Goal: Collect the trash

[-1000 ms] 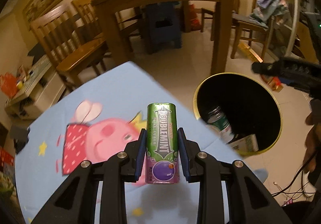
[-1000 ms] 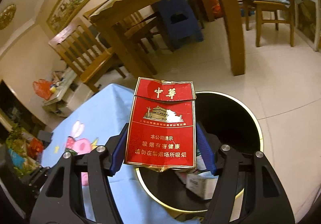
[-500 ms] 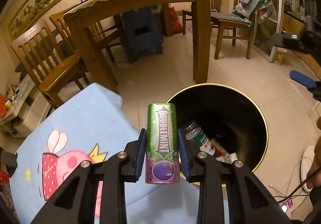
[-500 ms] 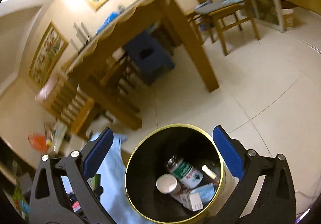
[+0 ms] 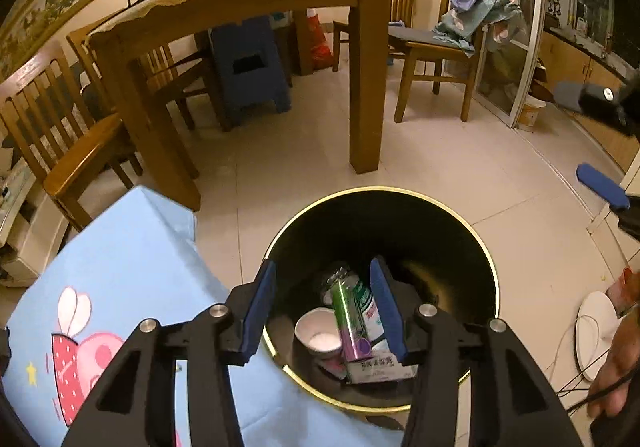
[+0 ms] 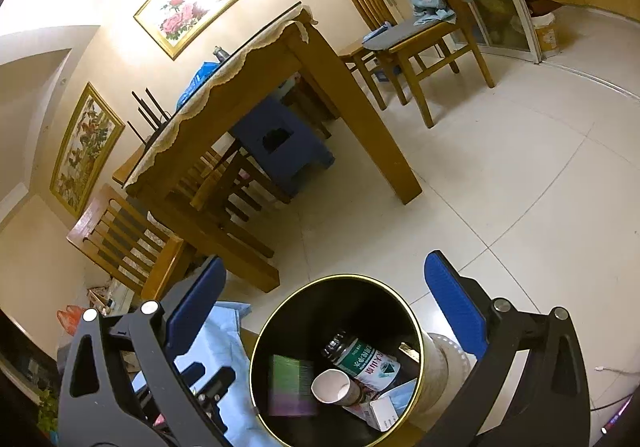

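Gum pack (image 5: 351, 323) lies inside the bin (image 5: 490, 259), at six o'clock below the left gripper (image 5: 326, 311). Both grippers gape empty; right gripper (image 6: 324, 311) too. Lift clear before fetching more.

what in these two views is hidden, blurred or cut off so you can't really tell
- Gum pack: motion-blurred in both views; label unreadable, and unclear whether it has landed in the bin.
- Bin bottom: right view, near rim and dark wall hide part of the trash; red pack not identifiable.
- Bottle: left view, gum pack and left claw cover most of it.
- Right claw: left view shows only one pad at the right edge.
- Cloth: table under it hidden.
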Demonstrator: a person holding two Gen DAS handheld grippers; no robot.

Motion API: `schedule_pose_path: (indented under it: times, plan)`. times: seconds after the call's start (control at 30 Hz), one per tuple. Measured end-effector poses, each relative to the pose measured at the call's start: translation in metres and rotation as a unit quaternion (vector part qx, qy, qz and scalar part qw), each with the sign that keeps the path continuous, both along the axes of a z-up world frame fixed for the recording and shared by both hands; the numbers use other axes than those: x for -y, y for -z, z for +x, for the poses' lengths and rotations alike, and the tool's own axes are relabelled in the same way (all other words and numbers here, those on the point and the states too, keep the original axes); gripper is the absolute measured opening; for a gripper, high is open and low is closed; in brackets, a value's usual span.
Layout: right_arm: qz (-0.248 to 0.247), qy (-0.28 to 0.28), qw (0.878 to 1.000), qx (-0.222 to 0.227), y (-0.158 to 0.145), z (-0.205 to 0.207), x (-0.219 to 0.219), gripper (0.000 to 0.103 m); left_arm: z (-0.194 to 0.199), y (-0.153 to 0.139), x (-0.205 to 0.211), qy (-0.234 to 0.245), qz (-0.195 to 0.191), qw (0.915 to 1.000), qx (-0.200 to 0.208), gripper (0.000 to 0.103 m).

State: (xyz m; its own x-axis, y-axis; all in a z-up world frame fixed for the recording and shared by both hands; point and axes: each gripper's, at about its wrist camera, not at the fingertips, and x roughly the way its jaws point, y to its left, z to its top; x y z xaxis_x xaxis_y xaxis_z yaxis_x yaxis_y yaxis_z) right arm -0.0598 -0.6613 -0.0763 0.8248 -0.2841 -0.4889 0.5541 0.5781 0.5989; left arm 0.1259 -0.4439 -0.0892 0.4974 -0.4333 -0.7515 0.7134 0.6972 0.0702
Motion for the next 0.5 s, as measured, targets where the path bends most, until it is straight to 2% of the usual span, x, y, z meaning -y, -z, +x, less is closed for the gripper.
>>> schedule_pose_path:
  times: [0.13,0.2,0.3,0.4,0.5]
  plan:
    - [-0.021,-0.023,0.999,-0.028,0.001,0.019,-0.016,0.098,-0.001,-0.003,-0.032,-0.024,-0.003,0.9997,-0.006,0.048]
    - [-0.040,-0.045,0.997,-0.039,-0.001,0.031,-0.030,0.098,-0.006,-0.011,-0.053,-0.039,-0.006,0.9992,0.007,0.058]
    - [-0.077,-0.082,0.992,-0.048,-0.008,0.048,-0.057,0.098,-0.020,-0.033,-0.098,-0.076,-0.007,0.9959,0.049,0.073]
    - [-0.125,-0.137,0.981,-0.061,-0.016,0.068,-0.102,0.098,-0.031,-0.050,-0.138,-0.111,-0.004,0.9904,0.083,0.085]
    - [-0.169,-0.194,0.963,-0.077,-0.019,0.086,-0.159,0.098,-0.036,-0.070,-0.194,-0.162,-0.011,0.9810,0.106,0.087]
